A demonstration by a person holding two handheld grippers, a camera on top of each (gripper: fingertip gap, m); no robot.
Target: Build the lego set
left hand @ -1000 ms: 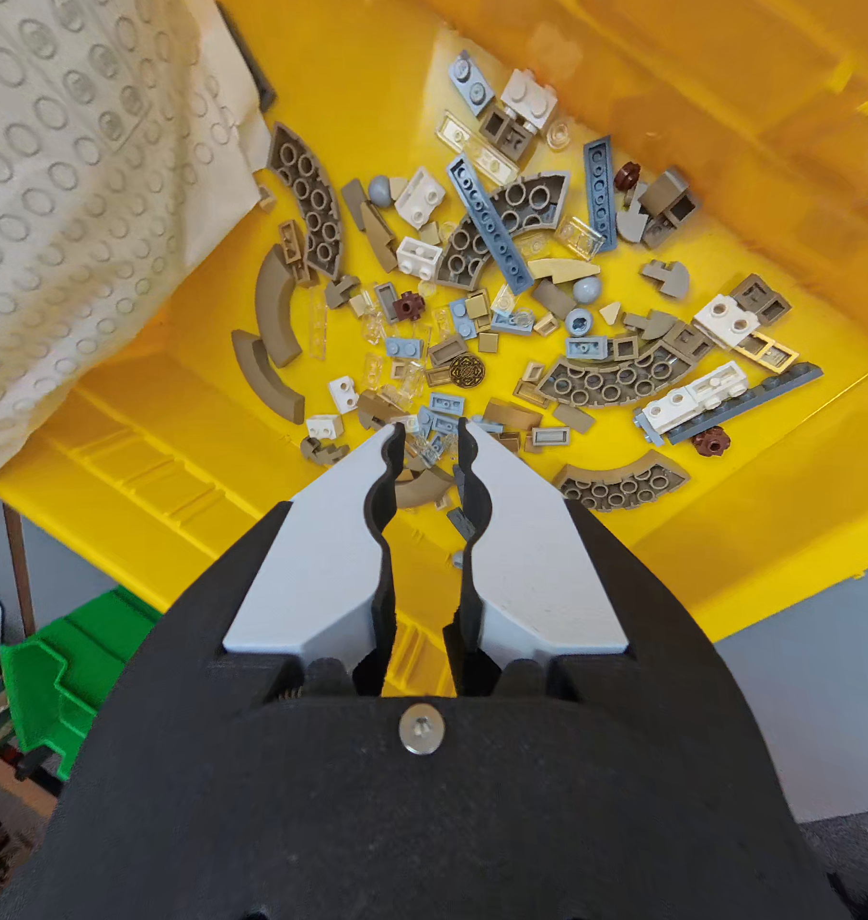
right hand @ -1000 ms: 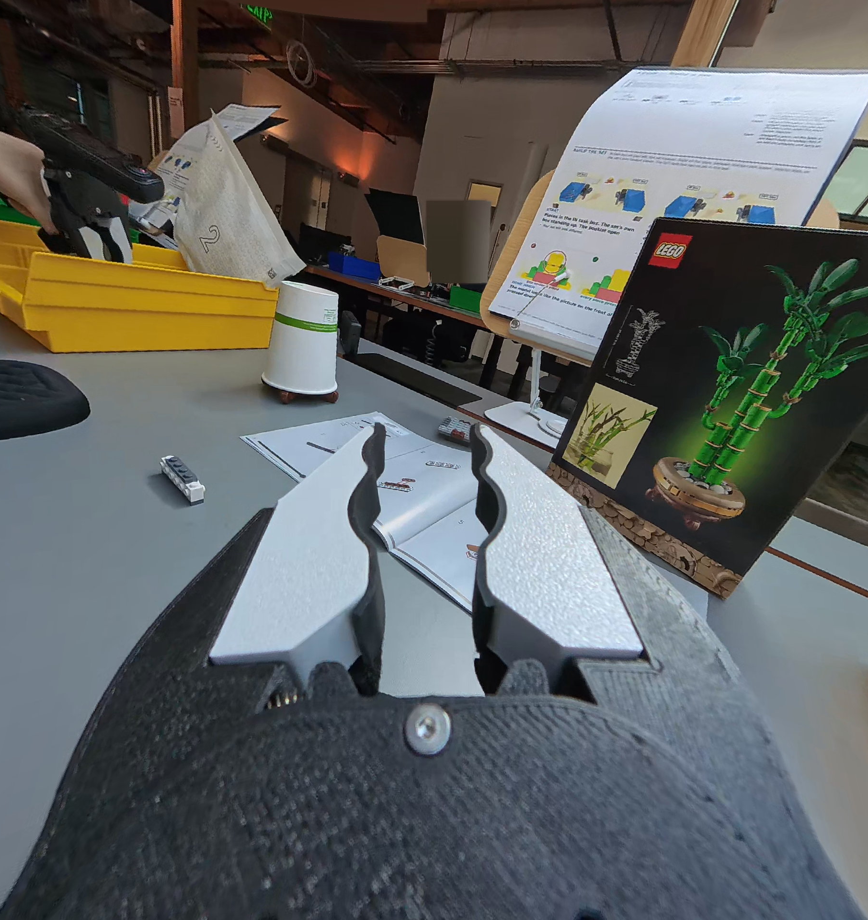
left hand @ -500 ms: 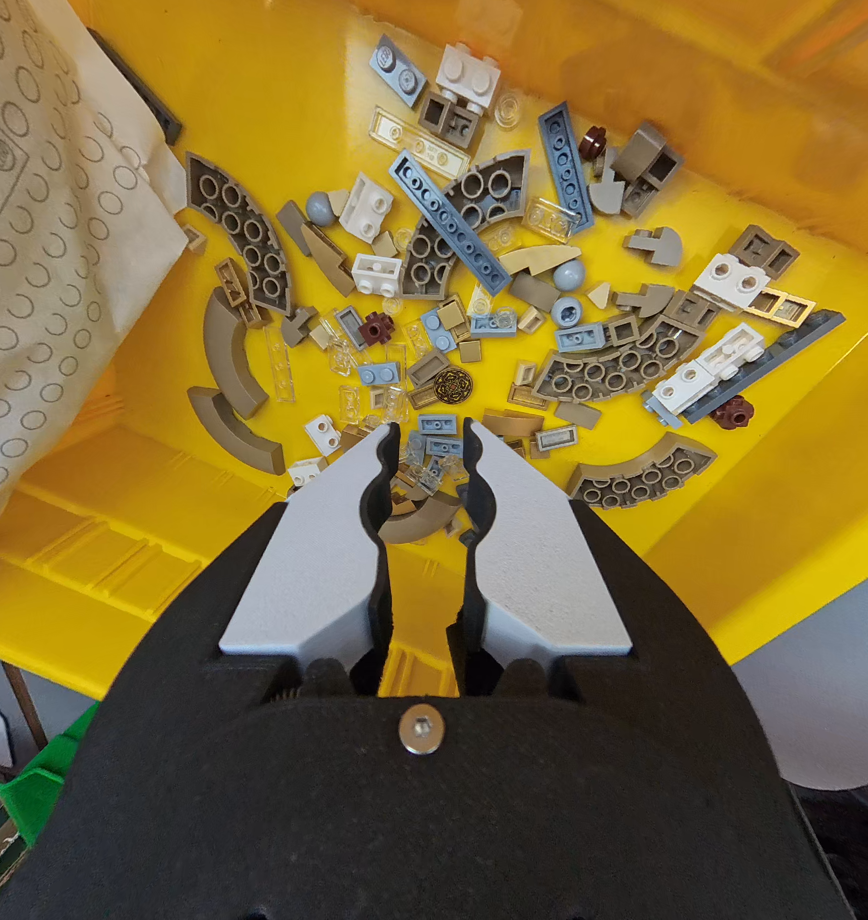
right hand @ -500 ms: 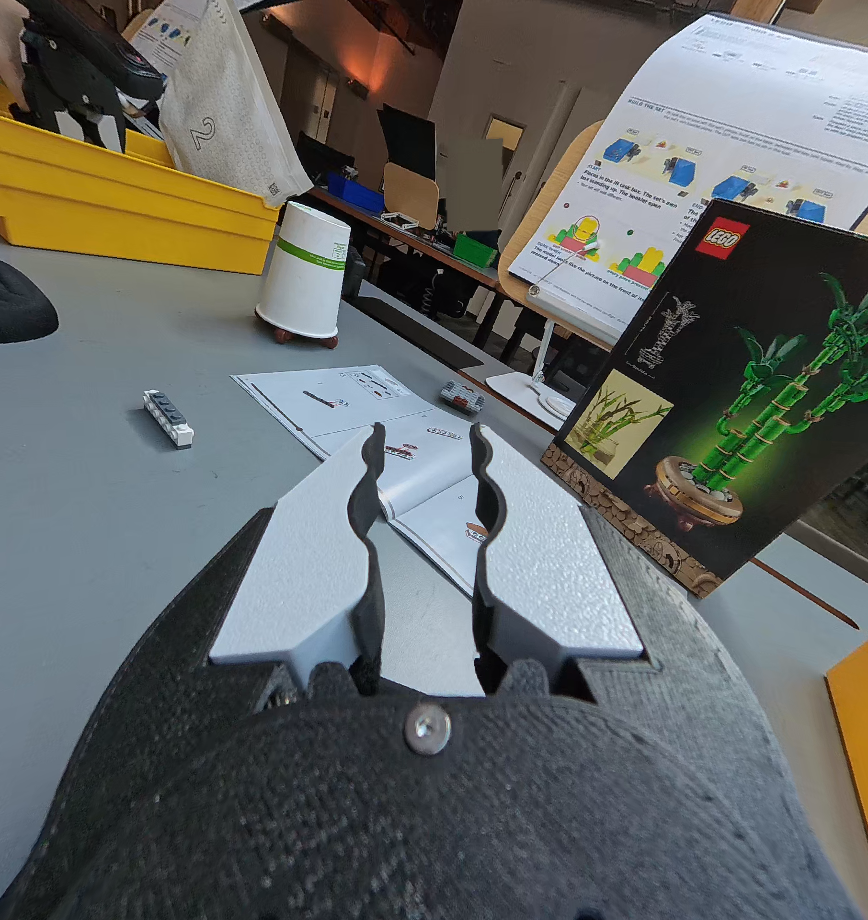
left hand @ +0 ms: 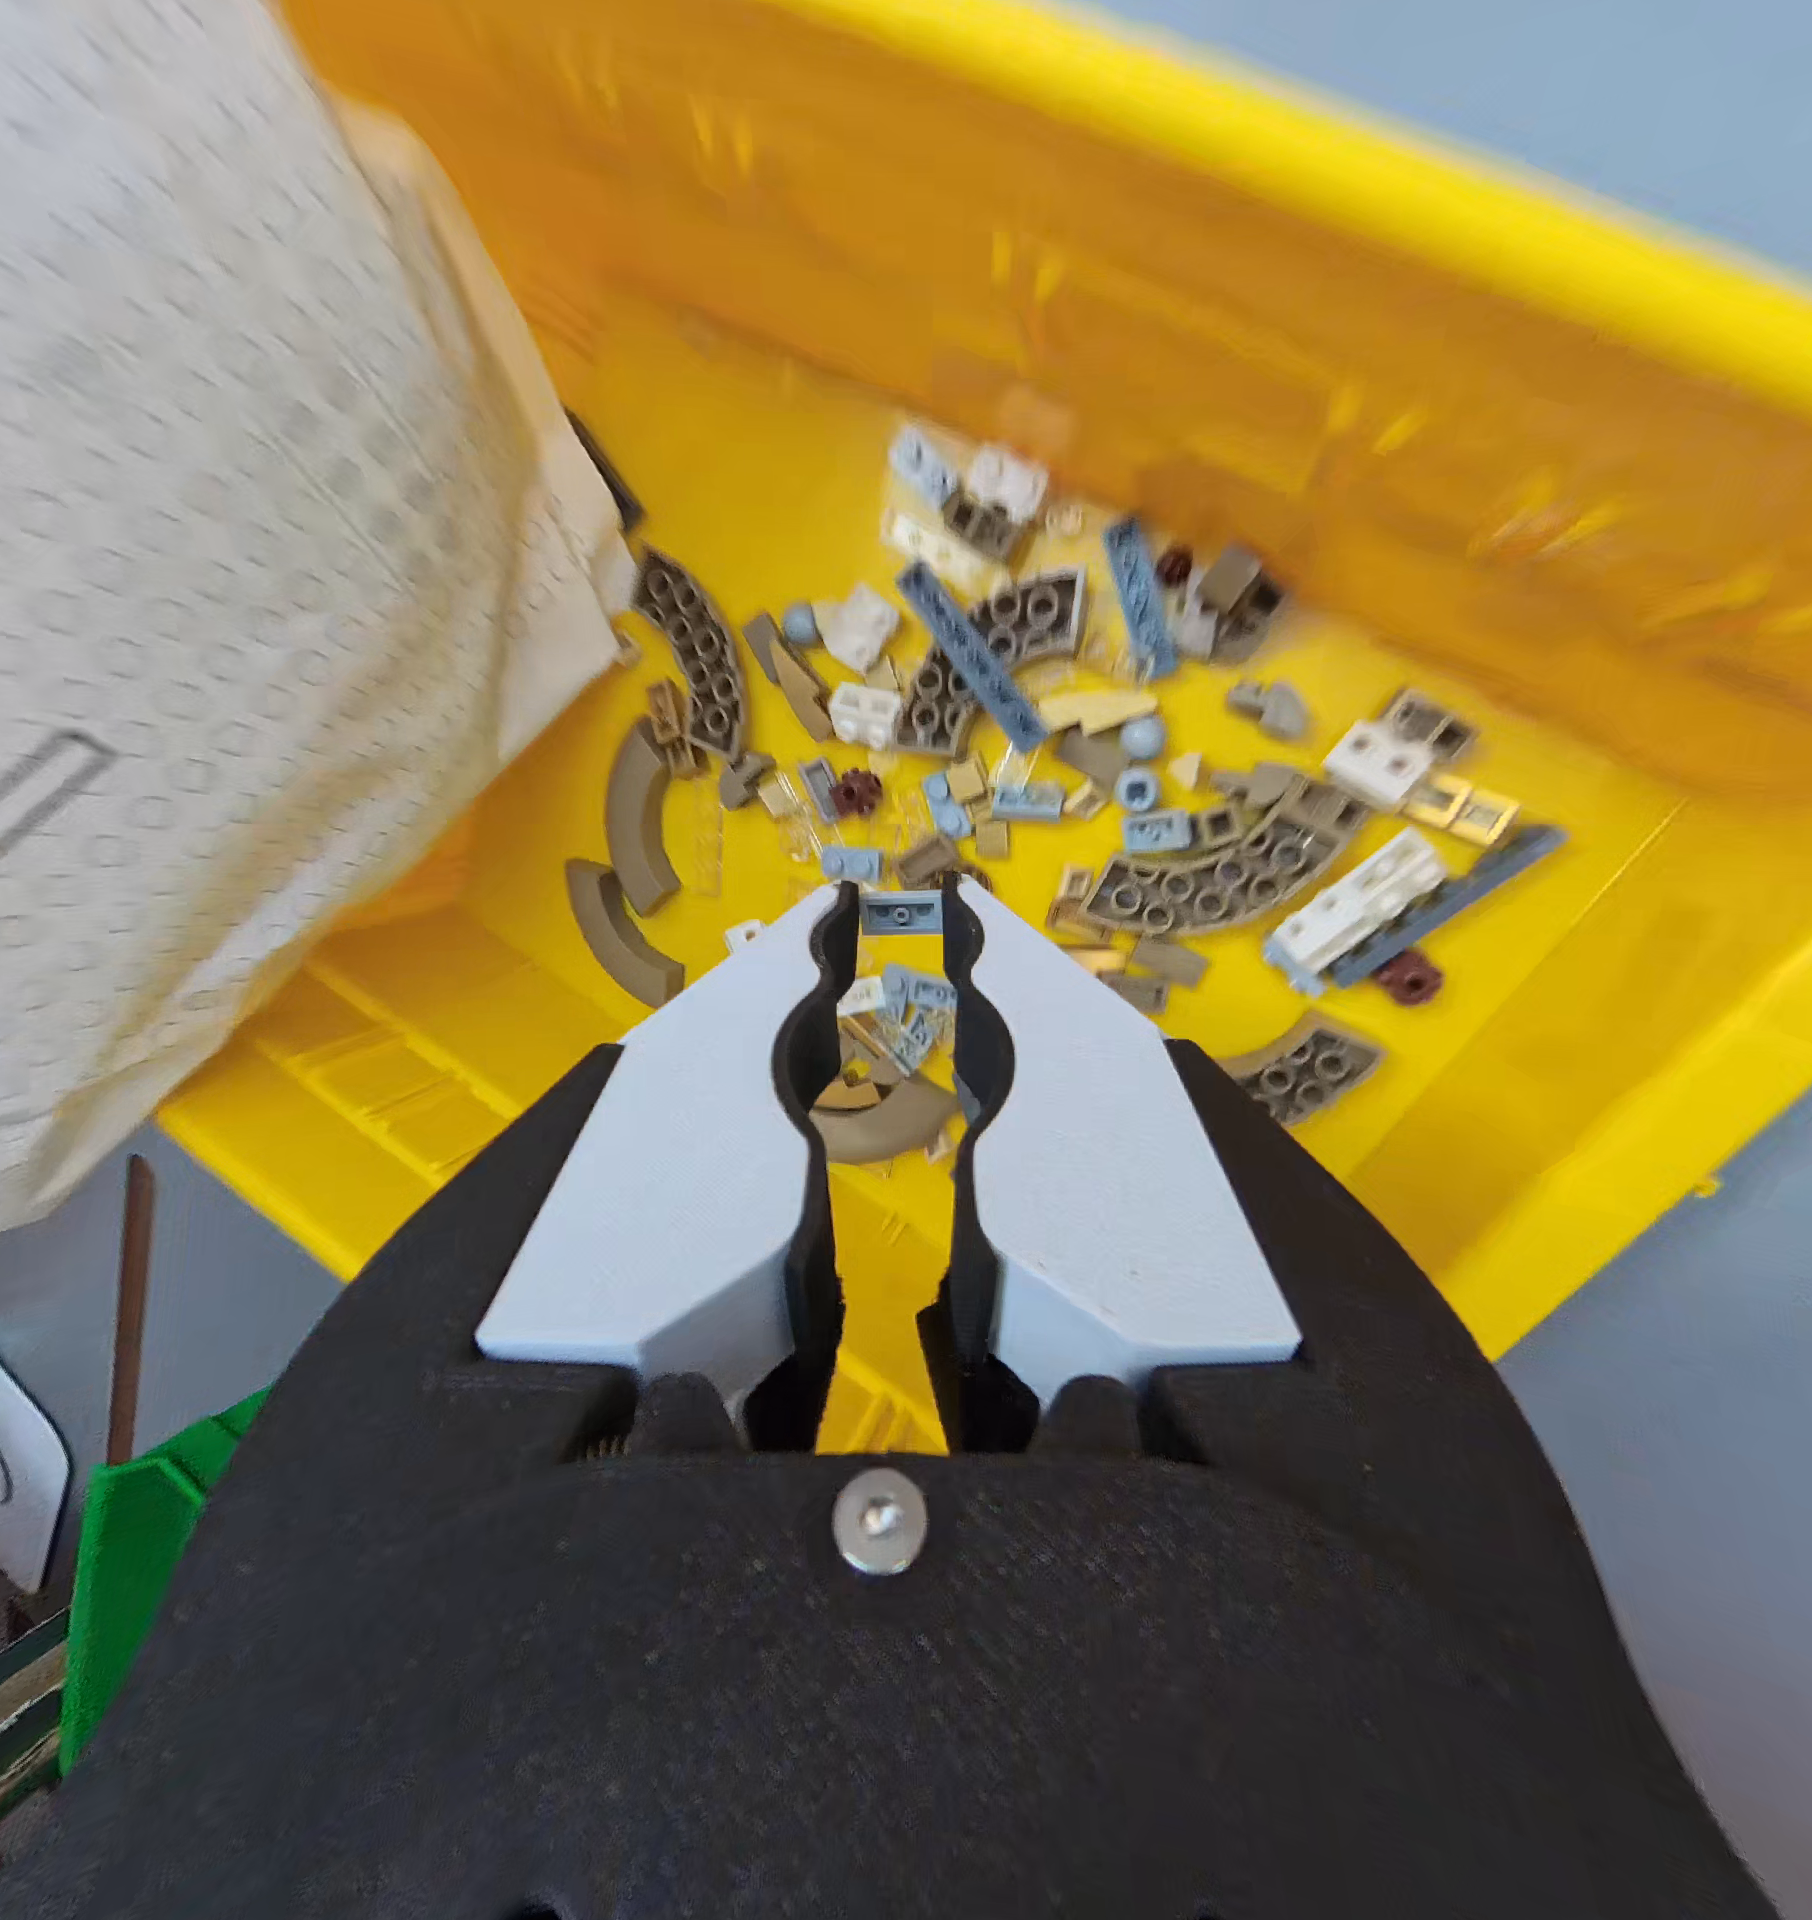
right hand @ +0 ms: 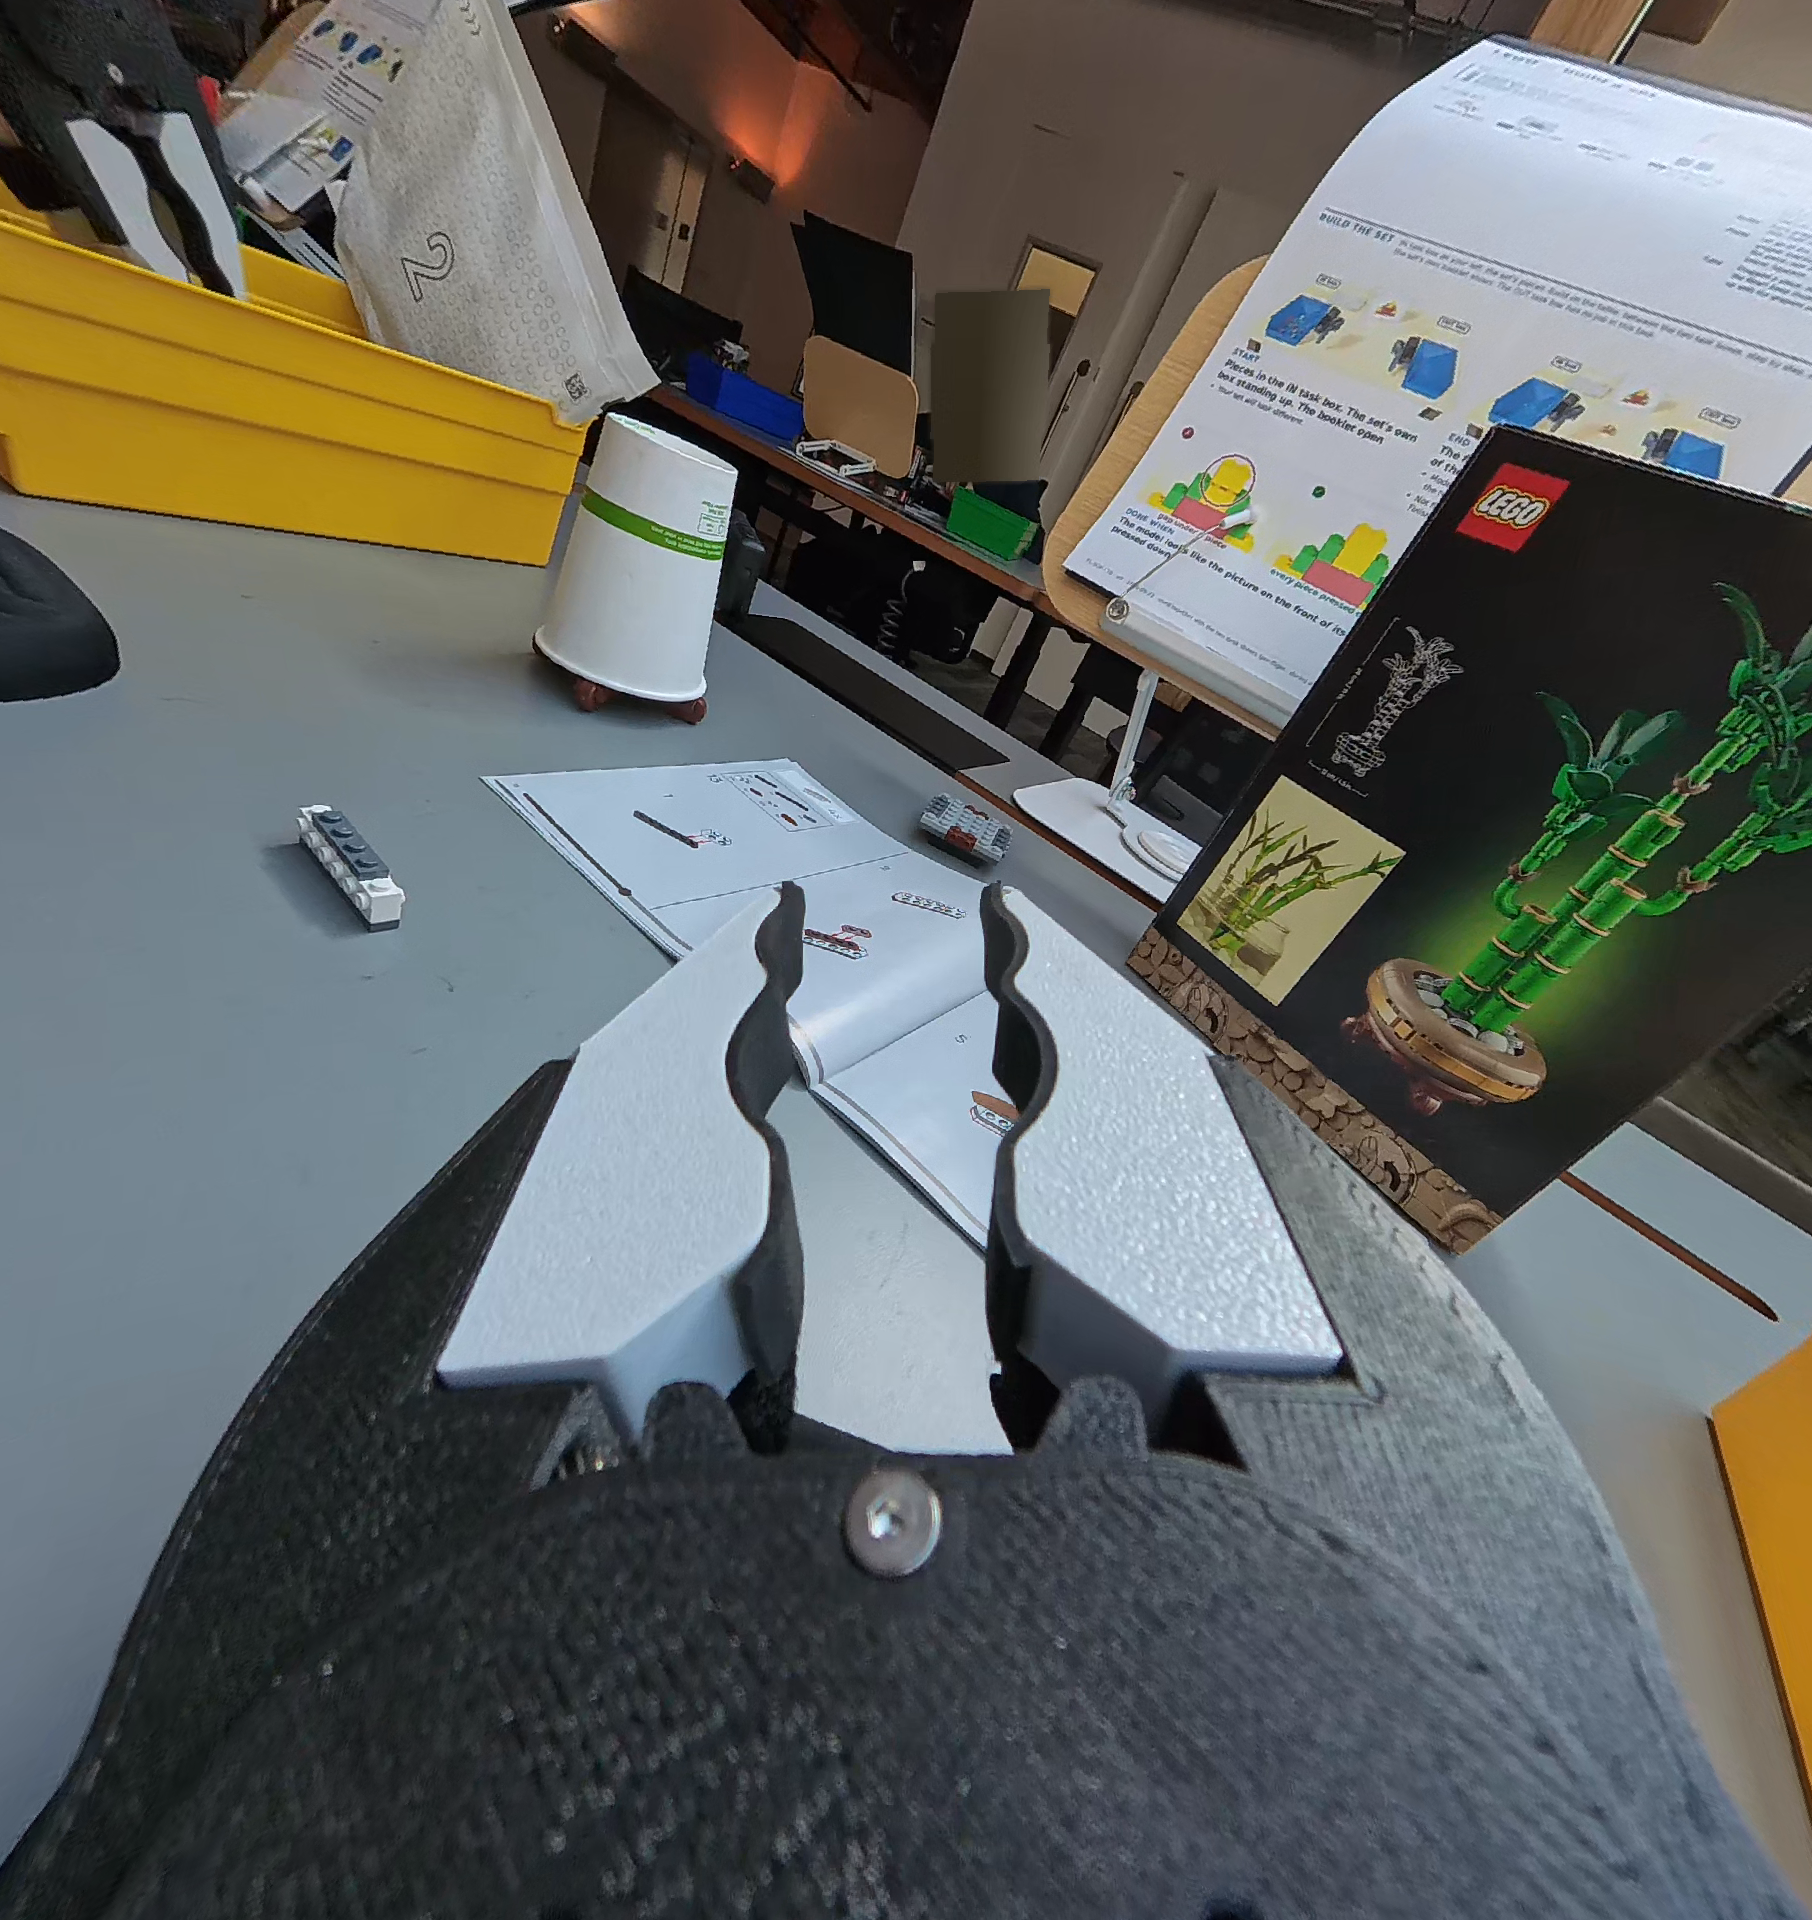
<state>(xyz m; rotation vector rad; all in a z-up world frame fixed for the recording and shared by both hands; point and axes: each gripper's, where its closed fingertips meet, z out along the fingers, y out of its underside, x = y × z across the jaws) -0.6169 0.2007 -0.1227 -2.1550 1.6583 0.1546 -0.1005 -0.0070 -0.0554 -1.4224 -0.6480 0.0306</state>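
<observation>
Left tool pinches a small blue-grey plate crosswise between its very tips, above the loose pieces scattered ahead of it in the yellow bin; the plate looks light, stiff and smooth-sided, so I judge a grip on its two short ends holds it but would let it twist or pop out if squeezed off-centre. Right tool stands open and empty over the grey worktop, with the open instruction booklet just beyond its tips and the short white-and-dark brick strip ahead to its left, a rigid part best taken across its long sides.
</observation>
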